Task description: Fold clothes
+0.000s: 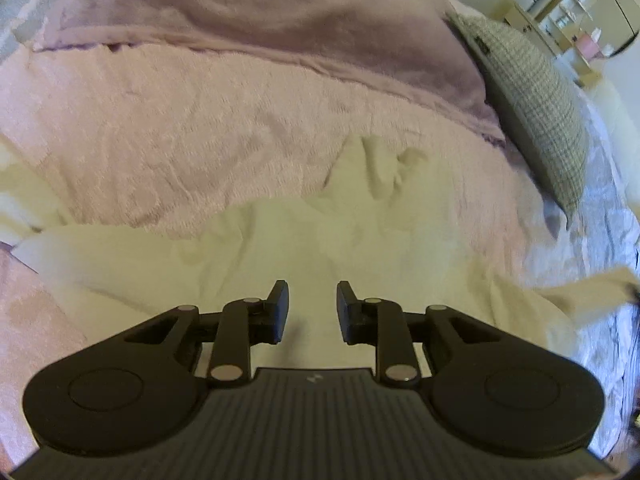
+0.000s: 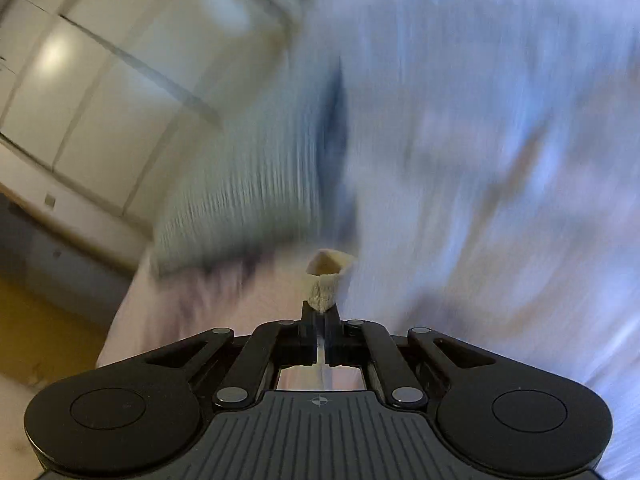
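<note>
Ribbed black hand-held gripper (image 2: 320,312), fuzzy cream cuff (image 2: 330,280)

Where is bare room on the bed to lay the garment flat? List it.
Free: pink blanket between the mauve blanket and cream garment. Crowded: checked pillow at right; garment bunched below the left gripper.

Readable words: none on anything in either view.
Numbers: none.
Left gripper body (image 1: 312,408): a small pale emblem (image 1: 312,379) stamped at the top middle of the ribbed plate, just behind the fingers; a mark, no letters.
Right gripper body (image 2: 320,432): a small round crosshair sign (image 2: 319,401) at the top middle of its ribbed plate; no letters.
Checked cushion (image 1: 536,112): a dark tag (image 1: 481,43) on its far edge, too blurred to read.
</note>
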